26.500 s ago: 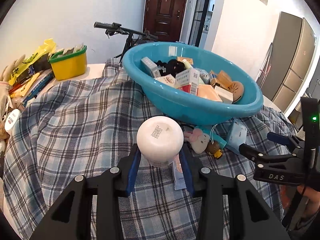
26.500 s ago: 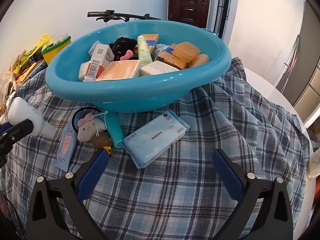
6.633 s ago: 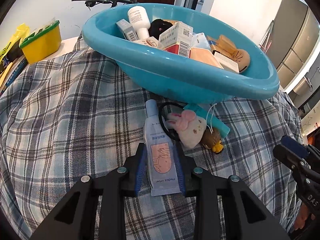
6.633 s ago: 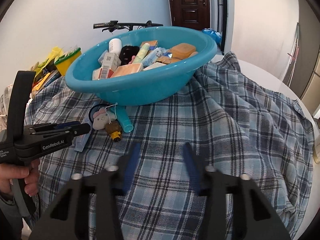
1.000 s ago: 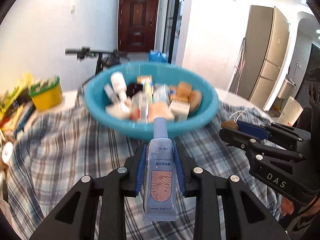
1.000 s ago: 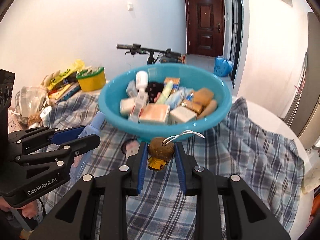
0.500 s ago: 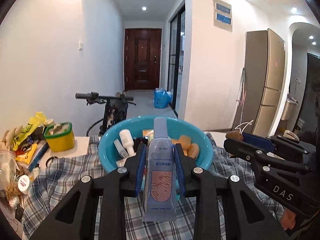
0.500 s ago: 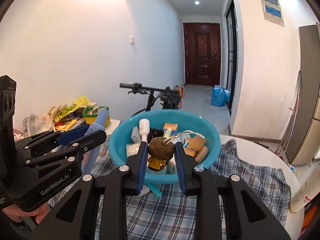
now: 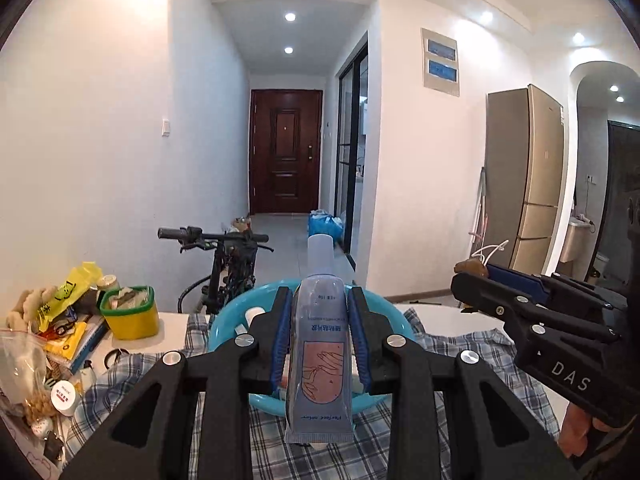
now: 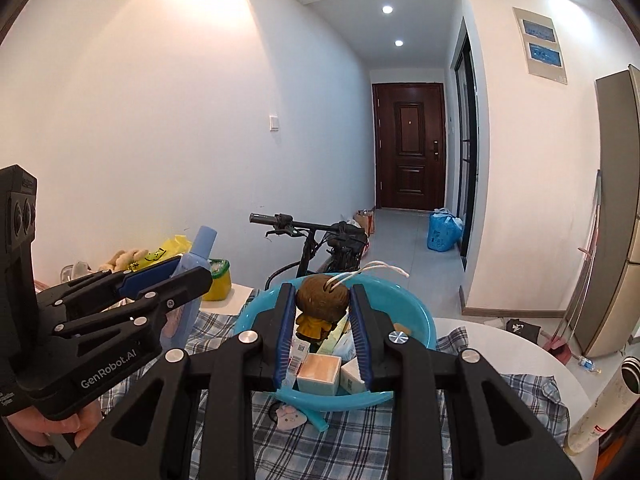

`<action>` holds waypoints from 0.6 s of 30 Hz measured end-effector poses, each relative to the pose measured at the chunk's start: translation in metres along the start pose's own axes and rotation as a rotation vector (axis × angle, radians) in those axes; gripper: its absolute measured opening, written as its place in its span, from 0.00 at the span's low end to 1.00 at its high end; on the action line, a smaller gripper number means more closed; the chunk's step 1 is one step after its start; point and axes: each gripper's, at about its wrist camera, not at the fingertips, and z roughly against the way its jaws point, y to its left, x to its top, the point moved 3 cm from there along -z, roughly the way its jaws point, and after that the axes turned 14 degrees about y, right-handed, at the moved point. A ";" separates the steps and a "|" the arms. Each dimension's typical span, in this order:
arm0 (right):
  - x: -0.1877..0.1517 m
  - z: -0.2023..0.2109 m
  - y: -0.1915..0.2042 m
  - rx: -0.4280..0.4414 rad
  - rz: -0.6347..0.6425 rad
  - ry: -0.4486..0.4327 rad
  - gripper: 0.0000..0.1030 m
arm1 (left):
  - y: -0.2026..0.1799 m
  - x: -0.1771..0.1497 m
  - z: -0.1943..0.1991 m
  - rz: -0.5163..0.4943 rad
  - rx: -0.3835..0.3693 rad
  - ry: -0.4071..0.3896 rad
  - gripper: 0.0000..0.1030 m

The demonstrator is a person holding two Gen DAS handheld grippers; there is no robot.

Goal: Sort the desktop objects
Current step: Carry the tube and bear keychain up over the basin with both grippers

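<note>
Holding both loads high above the table, I reckon the big worry is the teal basin: it sits on the plaid cloth already heaped with boxes, so anything I let go from up here could bounce off the pile and out over the near rim. My left gripper is clamped on the hand-cream tube, cap pointing away, with its crimped tail hanging free toward me; the soft tube could slide through the pads if I tip it further. My right gripper pinches the small doll keychain by its round brown head, its white cord loop sticking up to the right. That cord could catch on a finger when I let go. Near the basin's front edge on the cloth lies a pink bunny charm, not yet collected.
</note>
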 end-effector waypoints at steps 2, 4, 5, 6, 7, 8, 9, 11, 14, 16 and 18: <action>0.005 0.004 -0.001 -0.007 0.001 -0.019 0.25 | 0.001 0.006 0.006 0.000 0.000 -0.019 0.29; 0.009 0.007 -0.003 -0.008 -0.002 -0.034 0.25 | 0.001 0.010 0.011 0.000 -0.001 -0.035 0.29; 0.011 0.008 -0.003 -0.009 -0.002 -0.041 0.25 | 0.001 0.011 0.013 0.000 -0.002 -0.039 0.29; 0.013 0.010 -0.004 -0.008 -0.003 -0.046 0.25 | 0.001 0.013 0.014 0.002 -0.004 -0.041 0.29; 0.014 0.010 -0.004 -0.008 -0.004 -0.051 0.25 | 0.001 0.013 0.014 0.003 -0.005 -0.042 0.29; 0.015 0.011 -0.005 -0.007 -0.004 -0.055 0.25 | 0.001 0.014 0.014 0.003 -0.006 -0.040 0.29; 0.016 0.011 -0.005 -0.007 -0.003 -0.057 0.25 | 0.001 0.014 0.014 0.004 -0.008 -0.038 0.29; 0.018 0.011 -0.008 -0.008 -0.006 -0.063 0.25 | 0.001 0.014 0.012 0.010 -0.013 -0.031 0.29; 0.022 0.008 -0.011 -0.013 -0.007 -0.067 0.25 | -0.002 0.014 0.007 0.008 -0.014 -0.026 0.29; 0.024 0.005 -0.011 -0.017 -0.006 -0.069 0.25 | -0.003 0.014 0.007 0.008 -0.014 -0.027 0.29; 0.026 0.002 -0.012 -0.020 -0.002 -0.070 0.25 | -0.003 0.013 0.007 0.010 -0.015 -0.028 0.29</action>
